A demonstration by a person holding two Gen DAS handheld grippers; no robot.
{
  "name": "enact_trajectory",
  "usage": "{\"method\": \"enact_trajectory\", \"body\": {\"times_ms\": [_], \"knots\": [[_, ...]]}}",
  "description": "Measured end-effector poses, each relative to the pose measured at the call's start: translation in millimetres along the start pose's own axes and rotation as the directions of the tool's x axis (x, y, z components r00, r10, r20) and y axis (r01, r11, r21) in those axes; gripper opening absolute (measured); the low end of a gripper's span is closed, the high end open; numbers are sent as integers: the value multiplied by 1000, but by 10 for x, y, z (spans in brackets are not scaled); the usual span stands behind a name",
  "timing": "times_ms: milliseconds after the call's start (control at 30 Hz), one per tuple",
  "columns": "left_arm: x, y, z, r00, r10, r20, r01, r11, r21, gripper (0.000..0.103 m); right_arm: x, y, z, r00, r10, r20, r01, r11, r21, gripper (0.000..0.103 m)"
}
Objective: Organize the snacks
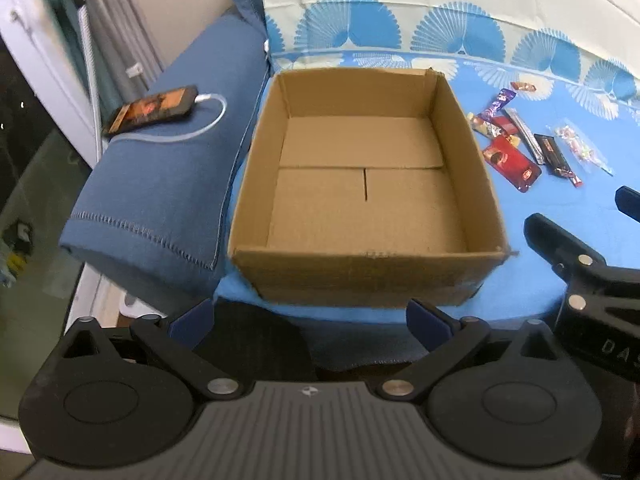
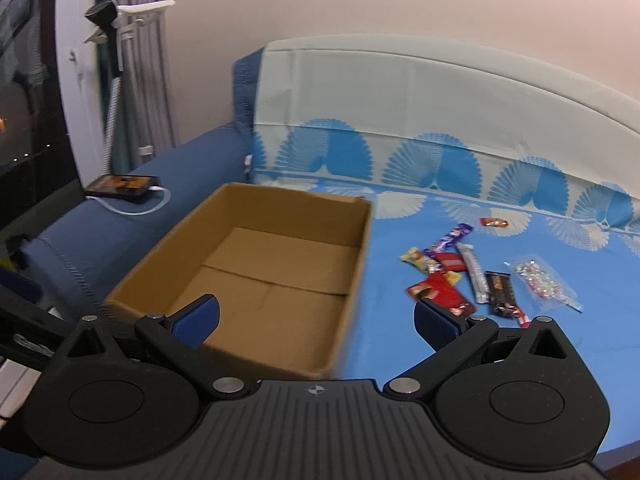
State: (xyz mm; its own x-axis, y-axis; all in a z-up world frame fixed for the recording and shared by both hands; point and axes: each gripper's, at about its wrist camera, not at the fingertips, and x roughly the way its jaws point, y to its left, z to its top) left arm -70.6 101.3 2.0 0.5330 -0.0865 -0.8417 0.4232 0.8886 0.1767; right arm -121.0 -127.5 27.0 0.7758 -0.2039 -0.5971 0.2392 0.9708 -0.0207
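Observation:
An open, empty cardboard box (image 1: 360, 184) sits on the blue bed sheet (image 1: 560, 216); it also shows in the right wrist view (image 2: 264, 272). Several snack packets (image 1: 532, 140) lie in a loose pile to its right, among them a red packet (image 2: 440, 294), a silver stick (image 2: 474, 272), a dark bar (image 2: 502, 294), a clear candy bag (image 2: 540, 280) and a purple bar (image 2: 450, 236). My left gripper (image 1: 312, 326) is open and empty, just in front of the box. My right gripper (image 2: 318, 322) is open and empty, over the box's near right corner, short of the snacks.
A phone (image 1: 154, 109) on a white charging cable lies on the blue sofa arm (image 1: 160, 184) left of the box. A patterned backrest (image 2: 400, 100) rises behind. The right gripper's body (image 1: 580, 276) shows at the left view's right edge.

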Motion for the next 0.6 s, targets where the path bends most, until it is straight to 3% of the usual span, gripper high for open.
{"method": "enact_trajectory", "body": {"times_ms": [200,333,600], "knots": [[-71,102,-78,999,-39,-10,38,997,-71,102,-317,287,-126,998,-54,34,56,997,-49,103],[-113,72,-117,999,-16,34,18,998,-67,103,-387,377,-66,998,-59,30,61,996,-64,103],[-37,97,-167,997,-58,50,61,996,-65,103,-498,390,-38,996,-83,30,85,993,-86,103]]}}
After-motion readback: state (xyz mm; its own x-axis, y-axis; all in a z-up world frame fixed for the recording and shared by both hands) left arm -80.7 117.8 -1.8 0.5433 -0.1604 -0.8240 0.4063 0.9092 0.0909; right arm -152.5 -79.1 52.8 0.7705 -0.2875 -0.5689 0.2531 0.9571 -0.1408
